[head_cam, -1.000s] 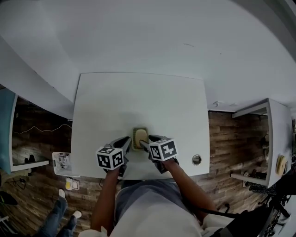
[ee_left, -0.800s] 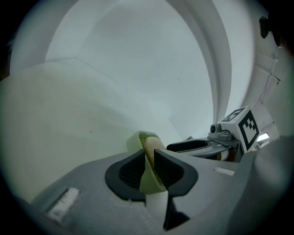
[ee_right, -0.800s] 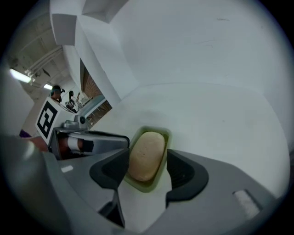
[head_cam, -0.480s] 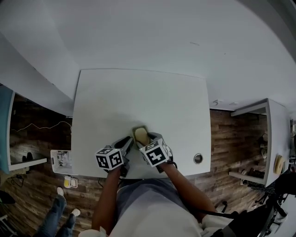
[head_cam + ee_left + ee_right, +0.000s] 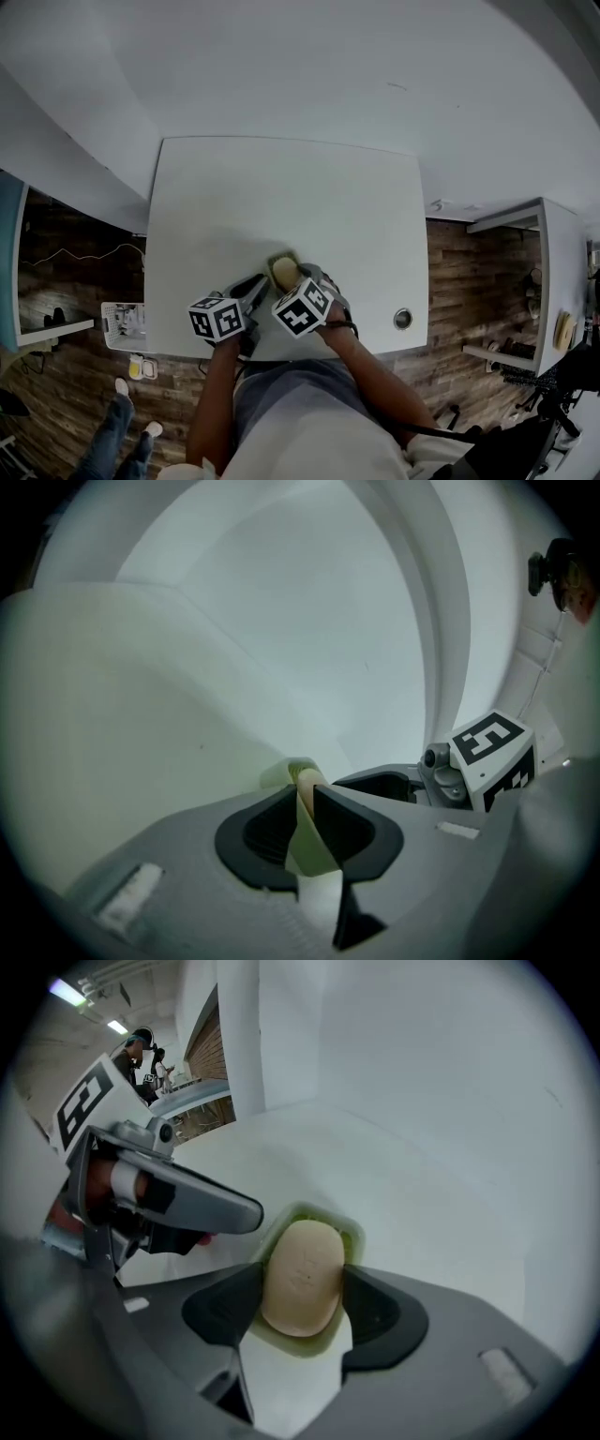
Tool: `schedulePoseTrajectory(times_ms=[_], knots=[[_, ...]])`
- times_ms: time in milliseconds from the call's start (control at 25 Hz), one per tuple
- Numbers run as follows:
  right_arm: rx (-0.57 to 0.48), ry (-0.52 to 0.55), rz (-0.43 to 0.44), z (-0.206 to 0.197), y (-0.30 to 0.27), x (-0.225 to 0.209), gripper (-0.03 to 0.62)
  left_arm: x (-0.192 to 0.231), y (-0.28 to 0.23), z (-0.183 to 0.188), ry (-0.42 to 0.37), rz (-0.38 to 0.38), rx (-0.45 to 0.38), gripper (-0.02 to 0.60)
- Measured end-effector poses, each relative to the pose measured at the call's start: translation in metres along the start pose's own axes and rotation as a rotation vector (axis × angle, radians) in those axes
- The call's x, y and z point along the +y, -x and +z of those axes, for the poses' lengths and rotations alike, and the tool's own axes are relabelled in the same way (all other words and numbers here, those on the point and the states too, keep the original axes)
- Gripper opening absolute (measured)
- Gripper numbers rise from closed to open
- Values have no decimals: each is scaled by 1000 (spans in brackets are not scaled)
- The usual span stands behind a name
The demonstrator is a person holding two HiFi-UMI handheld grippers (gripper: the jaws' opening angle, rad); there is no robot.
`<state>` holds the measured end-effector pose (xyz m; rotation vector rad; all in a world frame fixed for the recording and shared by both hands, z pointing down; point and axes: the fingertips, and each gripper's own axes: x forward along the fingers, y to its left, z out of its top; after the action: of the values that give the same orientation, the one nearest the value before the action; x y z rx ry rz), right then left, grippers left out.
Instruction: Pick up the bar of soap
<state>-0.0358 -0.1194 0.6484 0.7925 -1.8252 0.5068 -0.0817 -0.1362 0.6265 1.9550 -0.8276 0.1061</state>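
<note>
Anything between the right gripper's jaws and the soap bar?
Nothing visible. The right gripper, jaws just opened wider, straddles the beige oval soap bar, which lies in a green soap dish on the white table.

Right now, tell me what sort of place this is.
Probably an office or lab workroom, not a bathroom: a plain white table with a cable hole, wood-plank floor, another white desk at the right. Only the green soap dish hints otherwise.
</note>
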Motion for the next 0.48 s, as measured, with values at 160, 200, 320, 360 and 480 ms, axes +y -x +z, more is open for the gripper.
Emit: schedulePoseTrajectory(times_ms=[160,200,320,360,480], knots=[[-95,-50,-10,2,4,-1,261,1,2,1,-37,20,11,60],[-114,-60,-3,2,5,-2,258,1,2,1,-45,22,14,60],[-145,-68,19,2,8,-2,256,0,3,2,-65,26,16,60],[-151,-70,28,2,9,-2,256,-1,3,3,-75,28,21,60],[-163,-78,55,0,12,-1,256,-1,4,7,-118,41,32,60]])
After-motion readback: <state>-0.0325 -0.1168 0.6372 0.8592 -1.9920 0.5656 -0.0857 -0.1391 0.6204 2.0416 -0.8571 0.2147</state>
